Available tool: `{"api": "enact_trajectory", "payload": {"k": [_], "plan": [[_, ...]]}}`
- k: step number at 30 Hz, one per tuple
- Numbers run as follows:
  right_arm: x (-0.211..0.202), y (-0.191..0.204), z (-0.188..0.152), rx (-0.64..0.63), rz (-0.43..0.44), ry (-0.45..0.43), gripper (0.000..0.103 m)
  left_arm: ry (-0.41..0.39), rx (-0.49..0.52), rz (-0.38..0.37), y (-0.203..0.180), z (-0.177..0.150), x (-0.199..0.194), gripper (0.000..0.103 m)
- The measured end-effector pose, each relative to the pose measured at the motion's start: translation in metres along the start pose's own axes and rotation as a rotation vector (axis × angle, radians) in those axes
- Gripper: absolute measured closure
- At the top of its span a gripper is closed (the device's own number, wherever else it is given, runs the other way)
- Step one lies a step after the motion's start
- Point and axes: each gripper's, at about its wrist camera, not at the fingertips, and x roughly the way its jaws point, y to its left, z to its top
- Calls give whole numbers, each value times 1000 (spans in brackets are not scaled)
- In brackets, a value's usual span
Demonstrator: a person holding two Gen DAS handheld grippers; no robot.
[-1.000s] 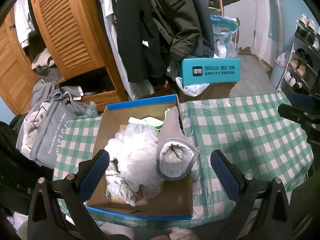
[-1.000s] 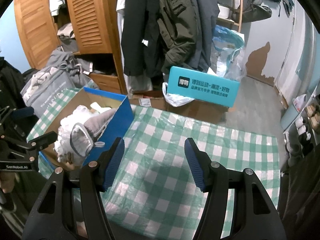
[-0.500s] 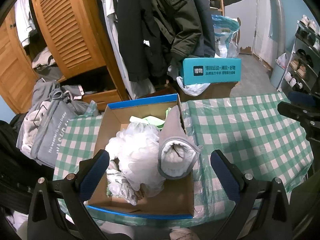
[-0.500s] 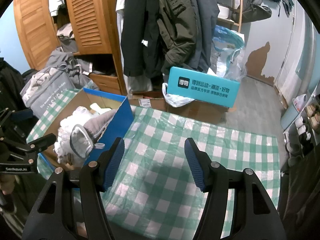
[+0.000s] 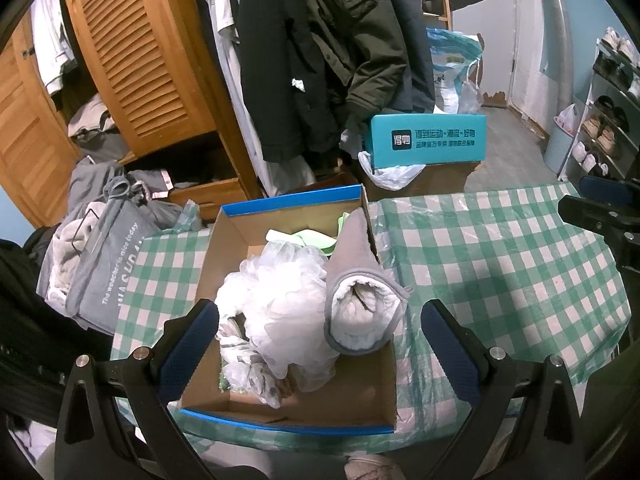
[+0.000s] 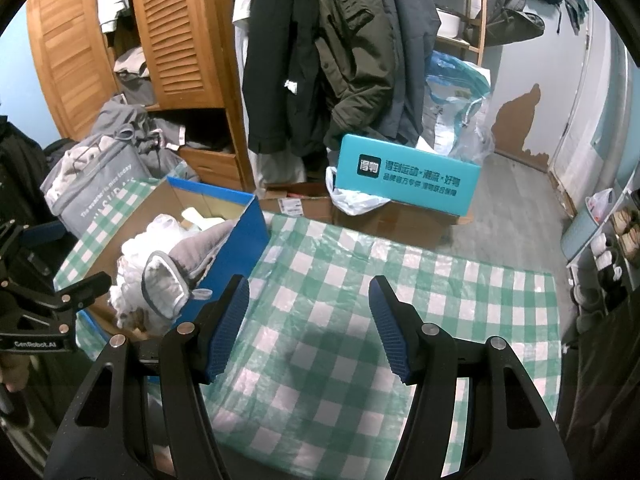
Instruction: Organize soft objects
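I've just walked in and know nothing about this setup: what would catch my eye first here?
Probably the open cardboard box with blue edges on the green checked tablecloth, stuffed with a white mesh bath pouf and a grey fleece-lined slipper leaning against its wall. Both grippers, left and right, are open and empty. Behind, a teal box sits below hanging coats.

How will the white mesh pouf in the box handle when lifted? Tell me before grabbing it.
The pouf looks like bunched, airy netting, so it is probably very light and will squash between the pads. Its loose ruffles may snag on the grey slipper leaning against it, so that could tip or come along. It seems unlikely to break.
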Motion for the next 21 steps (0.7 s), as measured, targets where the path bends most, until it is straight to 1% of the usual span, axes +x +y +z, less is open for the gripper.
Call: {"api": "enact_trajectory", "payload": {"k": [21], "plan": [[1, 2, 1, 2, 0, -1, 42, 4, 4, 9, 2, -4, 0, 1]]}}
